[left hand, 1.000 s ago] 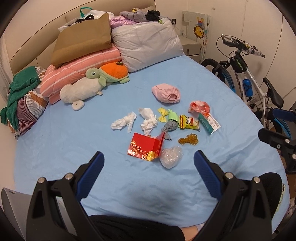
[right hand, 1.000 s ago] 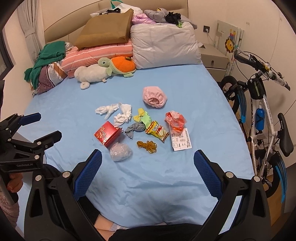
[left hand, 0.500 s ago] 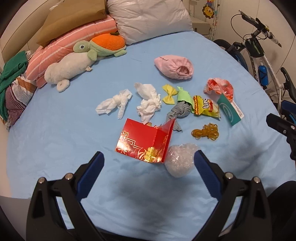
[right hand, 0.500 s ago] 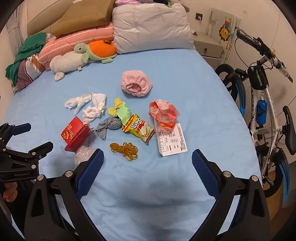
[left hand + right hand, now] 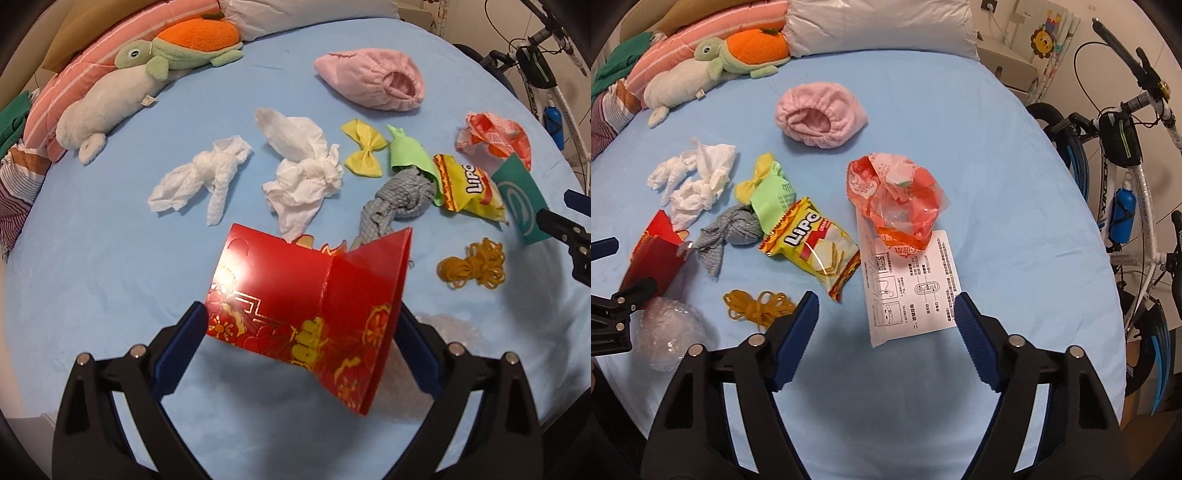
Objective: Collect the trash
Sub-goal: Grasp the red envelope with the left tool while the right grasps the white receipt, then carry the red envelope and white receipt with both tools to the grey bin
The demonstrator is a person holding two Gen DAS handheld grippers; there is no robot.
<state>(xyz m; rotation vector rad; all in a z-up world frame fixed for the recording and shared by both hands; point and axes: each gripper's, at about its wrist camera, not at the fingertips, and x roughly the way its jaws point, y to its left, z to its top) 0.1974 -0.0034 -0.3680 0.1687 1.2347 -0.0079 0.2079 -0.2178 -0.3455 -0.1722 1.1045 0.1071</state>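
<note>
Trash lies on a blue bed sheet (image 5: 110, 266). My left gripper (image 5: 301, 325) is open with its fingers on either side of a red and gold paper box (image 5: 310, 299); I cannot tell if they touch it. Behind the box lie two crumpled white tissues (image 5: 299, 173), a grey cloth knot (image 5: 399, 203), a yellow chip bag (image 5: 465, 188) and yellow rubber bands (image 5: 472, 267). My right gripper (image 5: 886, 314) is open just above a white instruction sheet (image 5: 908, 280), below an orange plastic wrapper (image 5: 897, 195). The chip bag (image 5: 812, 247), rubber bands (image 5: 757, 306) and a bubble wrap ball (image 5: 670, 336) lie to its left.
A pink fabric cap (image 5: 820, 110), a yellow bow (image 5: 364, 153) and a green cloth (image 5: 408, 155) lie among the trash. Plush toys (image 5: 110, 107) and pillows (image 5: 879, 26) sit at the bed head. A bicycle (image 5: 1126, 177) stands right of the bed.
Both grippers have moved forward and down toward the bed. The left one now has the red box between its fingers; the right one is now over the white sheet.
</note>
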